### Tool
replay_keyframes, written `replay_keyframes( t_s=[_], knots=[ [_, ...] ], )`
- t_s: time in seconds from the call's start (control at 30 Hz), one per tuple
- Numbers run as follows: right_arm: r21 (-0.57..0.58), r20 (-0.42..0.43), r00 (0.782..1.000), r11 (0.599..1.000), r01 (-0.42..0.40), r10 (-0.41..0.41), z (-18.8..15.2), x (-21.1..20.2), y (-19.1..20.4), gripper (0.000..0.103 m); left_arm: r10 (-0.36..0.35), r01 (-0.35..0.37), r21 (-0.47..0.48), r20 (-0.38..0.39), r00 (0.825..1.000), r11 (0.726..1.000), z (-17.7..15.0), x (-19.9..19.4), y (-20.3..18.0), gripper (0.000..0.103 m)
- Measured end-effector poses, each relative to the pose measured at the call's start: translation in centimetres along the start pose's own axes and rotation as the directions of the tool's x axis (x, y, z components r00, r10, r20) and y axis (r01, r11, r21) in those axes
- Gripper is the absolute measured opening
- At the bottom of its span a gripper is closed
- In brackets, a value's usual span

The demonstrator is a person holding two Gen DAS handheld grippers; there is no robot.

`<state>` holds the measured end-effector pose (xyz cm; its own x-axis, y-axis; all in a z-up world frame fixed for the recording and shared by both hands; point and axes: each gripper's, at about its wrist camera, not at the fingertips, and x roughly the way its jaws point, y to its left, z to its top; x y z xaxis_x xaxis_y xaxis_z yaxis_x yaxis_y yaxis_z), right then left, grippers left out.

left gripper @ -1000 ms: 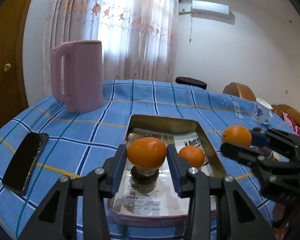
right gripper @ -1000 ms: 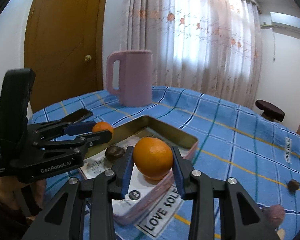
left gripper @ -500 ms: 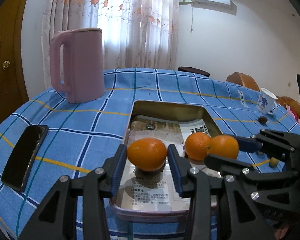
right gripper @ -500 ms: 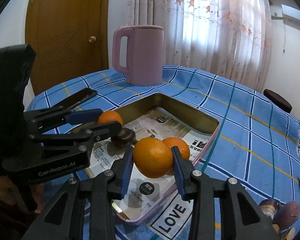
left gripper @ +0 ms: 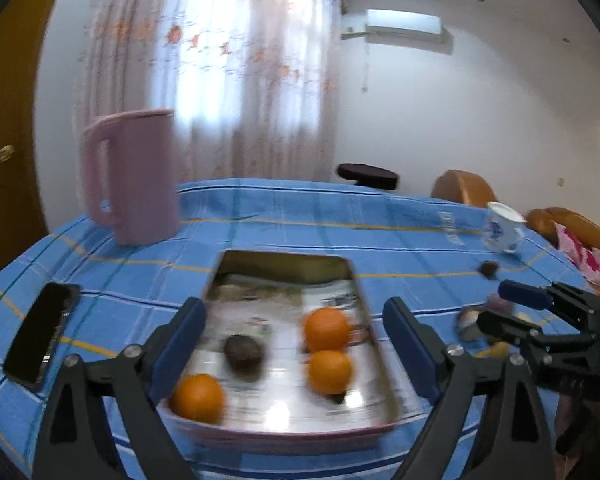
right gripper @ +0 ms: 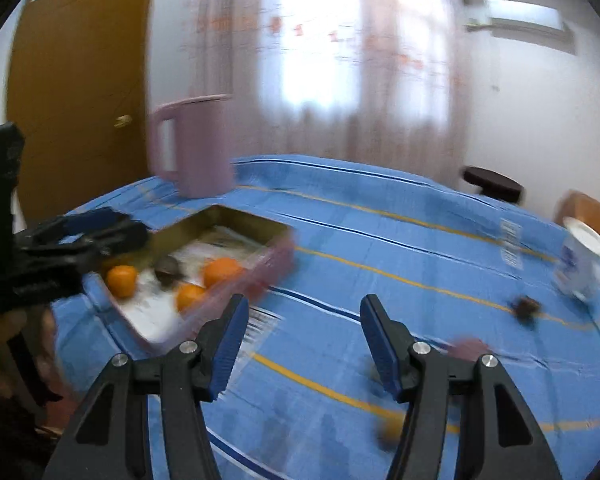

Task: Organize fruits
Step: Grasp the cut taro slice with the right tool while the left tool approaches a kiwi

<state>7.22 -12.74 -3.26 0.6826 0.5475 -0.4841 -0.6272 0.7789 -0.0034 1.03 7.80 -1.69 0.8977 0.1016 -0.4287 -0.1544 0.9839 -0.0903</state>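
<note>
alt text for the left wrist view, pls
Open left claw hovers over a metal tray holding three oranges and a dark fruit. The tray sits on a blue checked tablecloth with a pink pitcher and black phone.

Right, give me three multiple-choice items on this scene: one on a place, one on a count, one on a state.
1. Where does the phone lie?
A. in the tray
B. on the cloth left of the tray
C. beside the cup

2. How many oranges are in the tray?
A. one
B. two
C. three

3. How do the two grippers stand?
A. both open, holding nothing
B. both shut on oranges
C. left open, right shut on an orange

Key: 1 B, the phone rests on the blue cloth outside the tray's left wall. 2 C, three oranges sit inside. 3 A, the left gripper and right gripper have spread fingers with nothing between them.
</note>
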Motion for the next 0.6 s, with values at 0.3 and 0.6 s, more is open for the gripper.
replay_keyframes(
  t_s=[0.3,0.6],
  knots=[
    [0.136,-0.105,0.969,0.962,0.235,-0.222,-4.2,-2.3,-8.9,0.06,-0.168,0.178,0.101,-0.098,0.981,0.979,-0.9,2.5,-8.2,0.094],
    [0.167,-0.206,0.963,0.963,0.21,-0.174,-4.9,0.3,-10.4,0.06,-0.221,0.251,0.158,-0.185,0.958,0.955,-1.9,4.5,-12.3,0.095]
  ],
)
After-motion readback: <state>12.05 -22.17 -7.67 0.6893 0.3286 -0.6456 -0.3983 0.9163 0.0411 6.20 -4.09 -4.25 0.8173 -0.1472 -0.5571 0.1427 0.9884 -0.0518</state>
